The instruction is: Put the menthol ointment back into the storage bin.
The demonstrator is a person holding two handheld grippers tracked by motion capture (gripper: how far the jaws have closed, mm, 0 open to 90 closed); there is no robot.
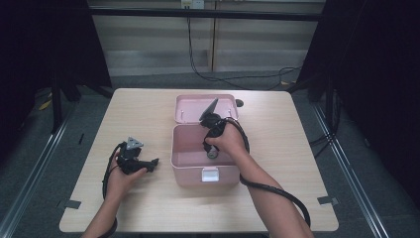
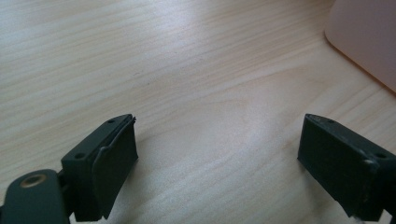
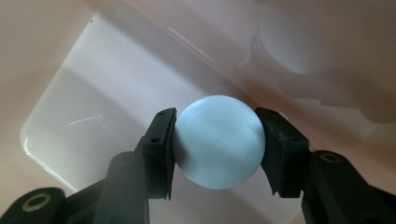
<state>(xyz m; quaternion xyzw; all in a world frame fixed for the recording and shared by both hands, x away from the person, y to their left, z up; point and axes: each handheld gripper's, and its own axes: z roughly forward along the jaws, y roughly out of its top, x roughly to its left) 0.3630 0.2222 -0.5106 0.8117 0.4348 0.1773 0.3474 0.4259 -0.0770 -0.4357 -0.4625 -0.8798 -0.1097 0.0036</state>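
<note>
A light wooden table (image 1: 148, 106) is spreading out beneath and around both grippers. Well beyond them, black cables (image 1: 233, 79) are trailing across the grey floor (image 1: 158, 79) toward a pale wall (image 1: 148, 39). Far out to either side, dark curtains (image 1: 376, 74) are hanging.

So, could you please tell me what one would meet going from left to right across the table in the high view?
Left gripper, resting on the table in the person's left hand → open pink box → right gripper, reaching down into the box and holding a pale blue ball.
</note>
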